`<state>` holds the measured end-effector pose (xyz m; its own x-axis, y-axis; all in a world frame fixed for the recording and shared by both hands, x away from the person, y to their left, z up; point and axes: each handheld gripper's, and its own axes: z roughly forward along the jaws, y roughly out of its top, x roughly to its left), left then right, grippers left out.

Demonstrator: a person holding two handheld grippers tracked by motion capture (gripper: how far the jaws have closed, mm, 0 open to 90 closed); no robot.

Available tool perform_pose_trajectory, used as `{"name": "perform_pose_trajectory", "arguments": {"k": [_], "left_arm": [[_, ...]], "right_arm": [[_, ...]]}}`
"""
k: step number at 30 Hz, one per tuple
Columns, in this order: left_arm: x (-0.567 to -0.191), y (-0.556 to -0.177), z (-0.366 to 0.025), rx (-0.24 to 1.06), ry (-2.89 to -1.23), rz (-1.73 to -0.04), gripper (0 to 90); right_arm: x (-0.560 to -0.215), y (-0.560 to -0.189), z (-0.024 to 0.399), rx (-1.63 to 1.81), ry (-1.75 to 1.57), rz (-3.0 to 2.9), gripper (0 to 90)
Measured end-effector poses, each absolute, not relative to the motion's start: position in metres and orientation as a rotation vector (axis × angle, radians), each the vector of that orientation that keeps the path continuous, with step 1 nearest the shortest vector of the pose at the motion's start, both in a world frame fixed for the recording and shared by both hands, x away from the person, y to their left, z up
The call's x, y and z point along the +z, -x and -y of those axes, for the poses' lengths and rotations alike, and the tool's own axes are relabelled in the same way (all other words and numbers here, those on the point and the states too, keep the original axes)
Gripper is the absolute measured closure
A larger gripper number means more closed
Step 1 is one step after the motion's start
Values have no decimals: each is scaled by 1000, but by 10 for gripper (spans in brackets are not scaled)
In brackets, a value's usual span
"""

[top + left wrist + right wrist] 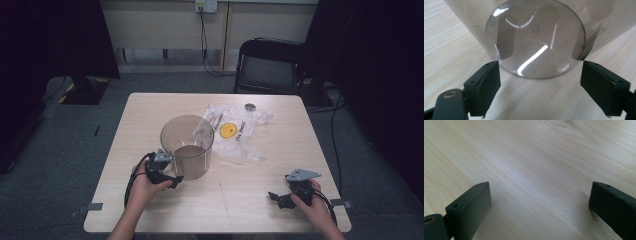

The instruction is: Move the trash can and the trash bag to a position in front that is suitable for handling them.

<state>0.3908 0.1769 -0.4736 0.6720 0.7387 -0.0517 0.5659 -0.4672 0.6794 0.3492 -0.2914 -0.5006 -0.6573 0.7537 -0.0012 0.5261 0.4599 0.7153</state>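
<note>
Here, clear tub [187,146] upright, mouth upward

A: Left tongs [176,181], as labelled?
B: Black body, a grey three-cornered plate on top, a black cable looping behind. Each jaw is a flat matte block with small screw holes; a brass-ringed hole sits at the base.
A: Right tongs [273,196]?
B: Same build. The forearms are bare.
</note>
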Motion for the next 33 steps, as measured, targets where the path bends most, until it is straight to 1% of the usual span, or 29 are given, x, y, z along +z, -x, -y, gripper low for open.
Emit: {"name": "perform_pose_trajectory", "arguments": {"k": [4,12,15,16,19,22,25,27,29,30,31,32,33], "left_arm": [[-474,-391,-177,354,-2218,-998,167],[-484,-368,-193,328,-2279,-970,159],[-488,-365,-198,316,-2290,-979,157],[-489,-363,-202,322,-2293,-945,149],[-491,-361,-202,336,-2273,-961,148],[-493,-359,-202,346,-2261,-952,119],[-497,-358,-200,344,-2250,-925,54],[-499,-358,-200,347,-2242,-907,9],[-500,-358,-201,352,-2240,-897,0],[-500,-358,-201,352,-2240,-897,0],[-500,-358,-202,351,-2241,-890,0],[-501,-357,-203,353,-2236,-878,0],[-501,-357,-203,353,-2232,-876,0]], "right_arm": [[-501,-349,291,1007,-1090,-2396,34],[-501,-348,291,1005,-1099,-2390,34],[-501,-348,291,1006,-1100,-2389,34],[-501,-348,291,1001,-1103,-2386,31],[-501,-348,290,996,-1115,-2381,30],[-499,-348,289,976,-1132,-2379,30],[-497,-347,288,948,-1144,-2398,31],[-495,-348,288,939,-1155,-2410,68],[-491,-348,287,968,-1157,-2414,212],[-489,-349,287,1016,-1154,-2414,195],[-485,-351,285,1033,-1185,-2401,130],[-482,-354,282,1026,-1216,-2386,135],[-478,-356,279,1026,-1221,-2378,174]]}}
